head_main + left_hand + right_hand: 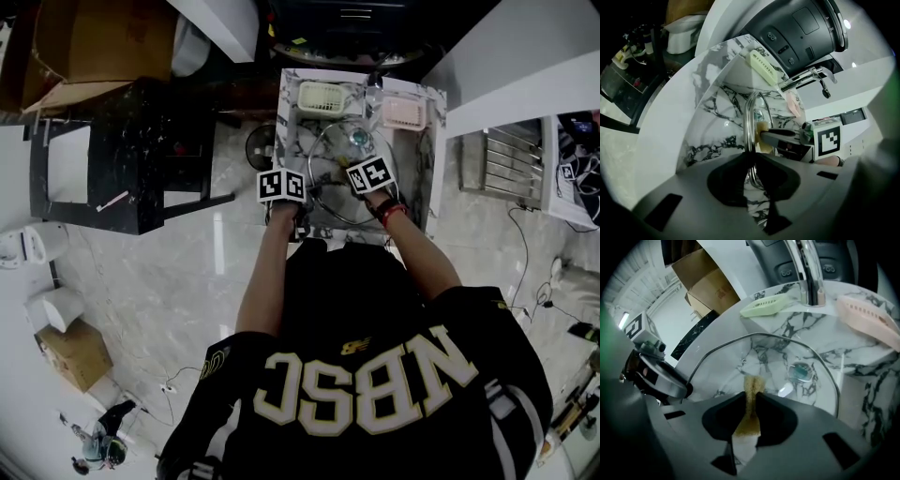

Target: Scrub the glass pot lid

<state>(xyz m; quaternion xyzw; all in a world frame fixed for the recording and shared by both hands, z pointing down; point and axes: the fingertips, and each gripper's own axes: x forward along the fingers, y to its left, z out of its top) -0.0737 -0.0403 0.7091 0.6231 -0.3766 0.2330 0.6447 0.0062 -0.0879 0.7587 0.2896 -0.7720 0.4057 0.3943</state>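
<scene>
A glass pot lid (317, 155) with a metal rim stands on edge in the marble sink (429, 159). My left gripper (281, 186) is shut on the lid's rim (750, 126), which runs edge-on between its jaws (751, 161). My right gripper (368, 175) is shut on a yellow-brown sponge (751, 397), and the sponge's tip presses against the lid's glass face (773, 357). In the left gripper view the sponge (763, 130) sits against the lid's right side, with the right gripper (787, 137) behind it. The left gripper's body (658, 378) shows at the left of the right gripper view.
A pale green soap tray (321, 97) and a pink one (405, 112) rest on the sink's back ledge, either side of the chrome faucet (808, 273). The drain (802, 371) shows through the glass. A black table (122, 155) and cardboard box (98, 42) stand to the left.
</scene>
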